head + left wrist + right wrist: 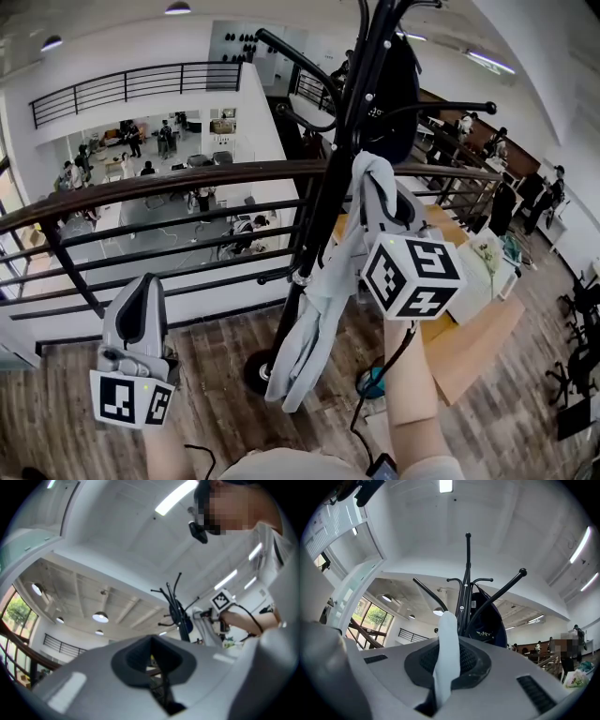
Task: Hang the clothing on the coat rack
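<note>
The black coat rack [330, 178] rises from its round base by the railing, with hook arms spreading at the top. A dark garment [398, 86] hangs on its far side. My right gripper [377, 183] is raised beside the pole and shut on a fold of the light grey clothing [309, 309], which droops down along the pole. In the right gripper view the grey cloth [444, 653] sticks up between the jaws of the right gripper [445, 670], just below a slanted hook arm [499, 595]. My left gripper [142, 292] is low at the left, shut and holding nothing.
A dark railing [169, 183] runs behind the rack over a lower hall with people. Cardboard boxes [473, 328] lie on the wooden floor at the right. A black cable [380, 380] hangs from my right gripper. The left gripper view shows the rack [176, 609] and my right arm [243, 618].
</note>
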The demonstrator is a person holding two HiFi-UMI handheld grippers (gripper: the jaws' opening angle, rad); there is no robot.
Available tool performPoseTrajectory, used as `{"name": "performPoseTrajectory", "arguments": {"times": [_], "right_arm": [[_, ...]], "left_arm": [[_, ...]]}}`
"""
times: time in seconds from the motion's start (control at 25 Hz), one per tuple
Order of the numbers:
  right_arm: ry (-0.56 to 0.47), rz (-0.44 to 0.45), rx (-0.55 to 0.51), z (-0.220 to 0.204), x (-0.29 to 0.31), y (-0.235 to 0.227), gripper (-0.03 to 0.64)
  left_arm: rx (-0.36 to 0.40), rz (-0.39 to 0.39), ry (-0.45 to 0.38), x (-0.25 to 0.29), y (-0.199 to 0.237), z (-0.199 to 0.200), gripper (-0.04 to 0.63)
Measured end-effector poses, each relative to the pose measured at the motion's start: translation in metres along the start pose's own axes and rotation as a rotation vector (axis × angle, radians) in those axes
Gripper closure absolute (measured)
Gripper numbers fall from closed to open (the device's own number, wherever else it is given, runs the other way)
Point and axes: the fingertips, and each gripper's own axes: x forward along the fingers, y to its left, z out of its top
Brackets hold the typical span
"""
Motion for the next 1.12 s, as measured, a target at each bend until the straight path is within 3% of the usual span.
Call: {"name": "performPoseTrajectory", "arguments": {"times": [0.44,0.8,1.12], "right_arm": [[0.031,0.006,-0.028,-0.012,0.009,0.005,0.607],[-0.019,0.079,0.032,-0.007,-0.019,0.016,0.541],[-0.058,0.117,0.066,-0.001,-0.055,0.015,0.529]], "left_arm": [[-0.002,0.005,0.011,-0.003,-0.001,-0.002,0.589],[-0.008,-0.002,0.013,-0.009,-0.014,0.000,0.589],[-0.006,-0.010,0.021,-0.016,-0.037,0.006,0.589]]}}
